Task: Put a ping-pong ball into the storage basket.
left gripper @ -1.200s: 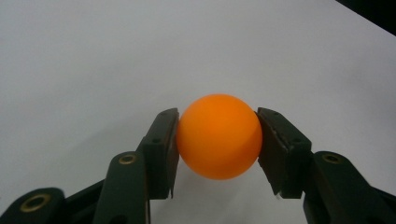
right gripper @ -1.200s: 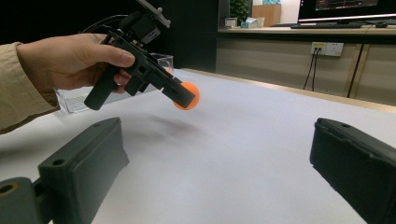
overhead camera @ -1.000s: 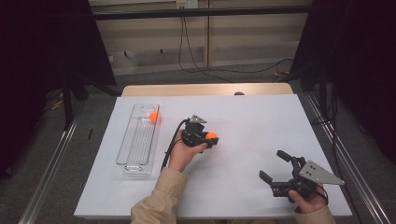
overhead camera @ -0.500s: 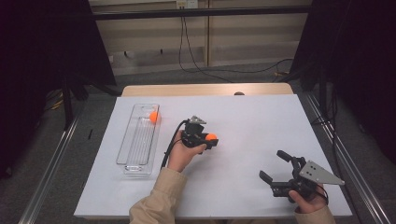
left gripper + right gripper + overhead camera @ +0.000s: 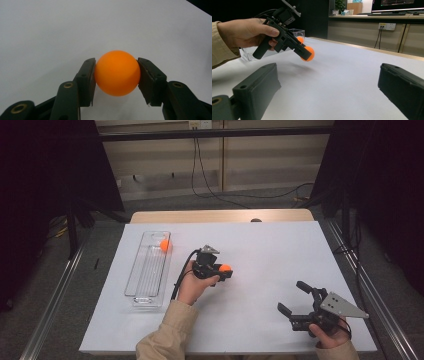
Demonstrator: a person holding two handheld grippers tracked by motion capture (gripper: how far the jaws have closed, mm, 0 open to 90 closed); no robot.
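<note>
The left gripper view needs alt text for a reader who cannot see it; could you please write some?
An orange ball is clamped between the two black jaws of the left gripper, one pressing each side. Behind it lies the plain white table.

The left claw (image 5: 223, 268) is clamped tight, held above mid-worktop by a sleeved forearm reaching in from the near edge. The right claw (image 5: 295, 296) sits near right, jaws spread wide.
</note>
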